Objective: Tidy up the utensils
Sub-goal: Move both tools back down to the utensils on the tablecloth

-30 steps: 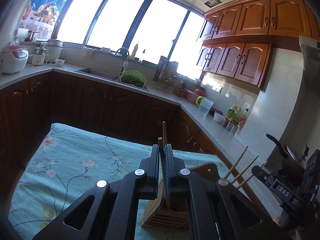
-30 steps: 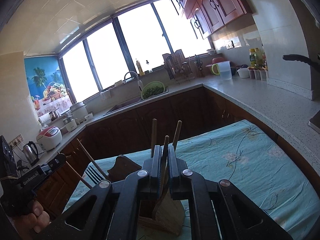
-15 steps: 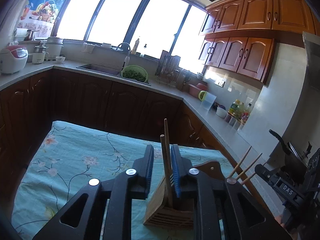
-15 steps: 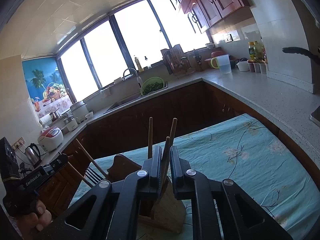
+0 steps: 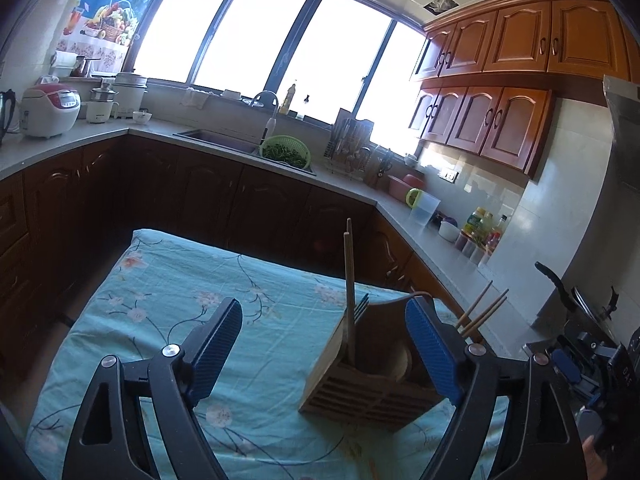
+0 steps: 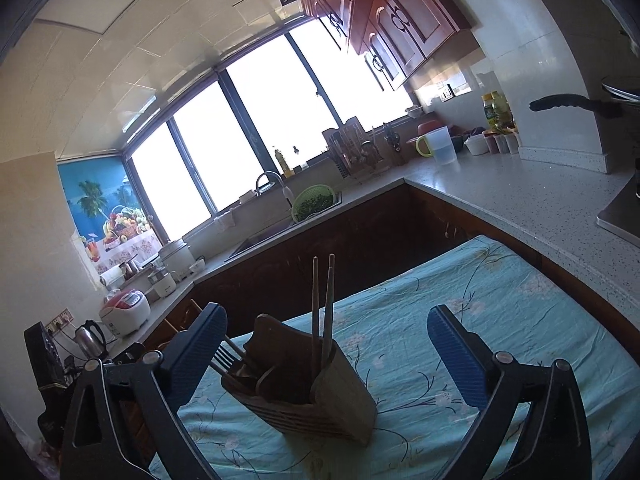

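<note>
Both sets of jaws now stand spread wide; a second ago each was pressed on a chopstick above the wooden utensil holder [image 5: 372,380], and half a second ago they had only begun to part. The left gripper [image 5: 324,344] holds nothing, and the pair of chopsticks [image 5: 349,292] it let go stands upright in the near-left compartment of the holder, clear of both blue pads. The right gripper [image 6: 326,350] is likewise empty, its jaws far apart on either side of the holder [image 6: 312,404], with two chopsticks [image 6: 322,308] rising from the holder's right-hand end. The holder itself stands where it did, on the tabletop's turquoise flowered cloth [image 5: 180,304].

The left wrist view shows three more chopstick tips [image 5: 482,310] slanting out beyond the far right side of the holder, partly behind the right blue pad, and a fork's tines [image 5: 362,306] just behind the upright pair. It also catches the other gripper's body at the right edge. The right wrist view shows the fork [image 6: 224,356] leaning out of the holder's left end, and a dark wooden spatula-like blade [image 6: 272,340] standing in the holder's middle, which the left wrist view shows only as a dark back panel.
</note>
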`<state>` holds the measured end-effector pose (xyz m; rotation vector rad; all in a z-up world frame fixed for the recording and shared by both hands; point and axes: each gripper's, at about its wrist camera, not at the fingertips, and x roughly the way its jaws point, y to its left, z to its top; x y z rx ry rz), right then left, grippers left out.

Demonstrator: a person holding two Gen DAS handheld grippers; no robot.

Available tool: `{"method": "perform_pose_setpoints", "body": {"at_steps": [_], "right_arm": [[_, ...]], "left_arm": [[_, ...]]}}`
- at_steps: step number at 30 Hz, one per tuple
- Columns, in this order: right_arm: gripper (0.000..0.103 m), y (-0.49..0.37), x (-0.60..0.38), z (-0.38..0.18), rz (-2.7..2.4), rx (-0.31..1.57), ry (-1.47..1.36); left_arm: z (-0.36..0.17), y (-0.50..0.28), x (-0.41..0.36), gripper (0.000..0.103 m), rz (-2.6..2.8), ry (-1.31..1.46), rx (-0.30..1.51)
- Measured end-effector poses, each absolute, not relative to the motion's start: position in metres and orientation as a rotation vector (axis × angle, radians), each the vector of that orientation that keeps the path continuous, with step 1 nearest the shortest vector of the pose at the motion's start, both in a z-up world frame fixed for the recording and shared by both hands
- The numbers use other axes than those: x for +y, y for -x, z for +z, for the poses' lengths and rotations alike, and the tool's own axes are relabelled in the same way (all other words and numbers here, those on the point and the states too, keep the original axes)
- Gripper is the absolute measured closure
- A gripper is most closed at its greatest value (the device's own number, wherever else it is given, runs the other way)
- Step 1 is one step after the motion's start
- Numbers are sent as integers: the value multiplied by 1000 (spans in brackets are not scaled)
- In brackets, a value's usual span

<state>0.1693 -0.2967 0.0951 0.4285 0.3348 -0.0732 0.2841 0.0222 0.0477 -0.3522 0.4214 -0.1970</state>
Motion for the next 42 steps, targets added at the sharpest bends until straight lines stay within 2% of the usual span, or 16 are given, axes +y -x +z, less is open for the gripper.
{"method": "perform_pose_setpoints", "body": {"at_steps": [20, 42], "right_arm": [[2, -61, -282, 43, -102, 489, -372], [2, -16, -294, -17, -207, 628, -327]], "left_arm": [[25, -162, 32, 18, -181, 364, 585], [-9, -142, -7, 18, -227, 302, 734]]}}
